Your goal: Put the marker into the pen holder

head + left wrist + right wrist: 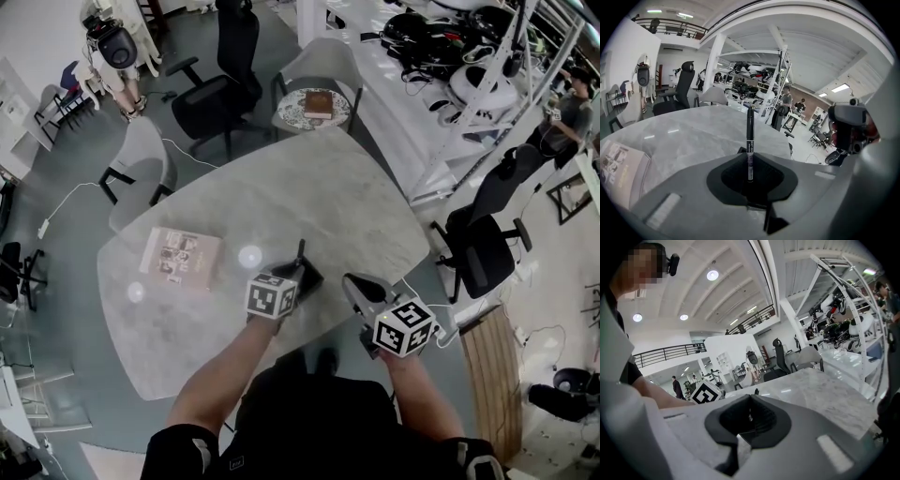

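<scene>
the left hand-held gripper (302,274) had its jaws closed on the marker (750,136), gripping it low on the barrel so that most of the marker stood upright above the jaws, over the near part of the tabletop (309,187). the right hand-held gripper (361,286) hung just beside it toward the near right edge, its jaws drawn together with nothing seen between them

no pen holder could be made out in any view, so the step in hand looked like carrying the marker while finding the holder. to do it well, the grip should stay firm and the marker vertical. once the holder's mouth is found, the marker's lower end should be lined up over it before lowering, because so little barrel showed under the jaws that release would have to come early

both hand-held grippers sat close to the tabletop's near edge. ahead lay wide bare marble for moving, with a booklet (180,258) well apart on the left. an office chair (483,248) stood off the right edge, clear of the arms
</scene>
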Demonstrator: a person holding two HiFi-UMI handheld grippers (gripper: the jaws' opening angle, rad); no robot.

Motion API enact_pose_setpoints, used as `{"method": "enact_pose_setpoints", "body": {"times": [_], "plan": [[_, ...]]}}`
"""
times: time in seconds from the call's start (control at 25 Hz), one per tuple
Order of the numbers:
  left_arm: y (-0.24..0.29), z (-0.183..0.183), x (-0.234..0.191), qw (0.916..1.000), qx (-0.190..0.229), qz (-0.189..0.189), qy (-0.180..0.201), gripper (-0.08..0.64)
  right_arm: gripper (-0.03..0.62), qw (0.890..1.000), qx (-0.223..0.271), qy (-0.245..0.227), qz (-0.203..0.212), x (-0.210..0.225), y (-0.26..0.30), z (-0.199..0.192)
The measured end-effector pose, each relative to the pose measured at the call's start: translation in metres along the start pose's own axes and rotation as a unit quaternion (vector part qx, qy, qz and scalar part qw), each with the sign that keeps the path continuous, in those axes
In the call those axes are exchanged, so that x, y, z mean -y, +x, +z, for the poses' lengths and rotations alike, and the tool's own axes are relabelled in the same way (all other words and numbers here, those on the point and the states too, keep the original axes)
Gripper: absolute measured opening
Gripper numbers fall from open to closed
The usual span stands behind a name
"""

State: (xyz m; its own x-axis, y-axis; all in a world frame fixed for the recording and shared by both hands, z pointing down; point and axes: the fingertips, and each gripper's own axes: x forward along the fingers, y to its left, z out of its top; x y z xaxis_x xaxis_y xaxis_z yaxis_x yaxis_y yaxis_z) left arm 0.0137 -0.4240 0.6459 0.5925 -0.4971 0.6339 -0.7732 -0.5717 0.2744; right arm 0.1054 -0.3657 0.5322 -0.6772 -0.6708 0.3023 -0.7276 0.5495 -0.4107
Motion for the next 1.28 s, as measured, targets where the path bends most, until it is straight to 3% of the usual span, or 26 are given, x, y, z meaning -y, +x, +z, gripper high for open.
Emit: {"method": "enact_pose_setpoints", "body": {"times": [0.44, 0.92, 1.12, 1.28], "plan": [[0.01, -0.005, 0.0, 0.9997, -0.024, 0.004, -0.004, 0.046, 0.003, 1.0, -0.002, 0.009, 0.001, 0.005, -0.004, -0.003], [0.018, -0.013, 0.0, 0.9968, -0.052, 0.056, 0.024, 0.046, 0.003, 1.0, -0.001, 0.023, 0.006, 0.006, -0.012, -0.013], [0.019, -0.019, -0.002, 0.9957, -0.058, 0.065, -0.029, 0.046, 0.003, 1.0, 0.003, 0.03, 0.006, 0.008, -0.018, -0.016], [0.018, -0.021, -0.001, 0.9941, -0.075, 0.072, -0.031, 0.046, 0.003, 0.999, 0.01, 0.043, 0.011, 0.008, -0.023, -0.014]]}}
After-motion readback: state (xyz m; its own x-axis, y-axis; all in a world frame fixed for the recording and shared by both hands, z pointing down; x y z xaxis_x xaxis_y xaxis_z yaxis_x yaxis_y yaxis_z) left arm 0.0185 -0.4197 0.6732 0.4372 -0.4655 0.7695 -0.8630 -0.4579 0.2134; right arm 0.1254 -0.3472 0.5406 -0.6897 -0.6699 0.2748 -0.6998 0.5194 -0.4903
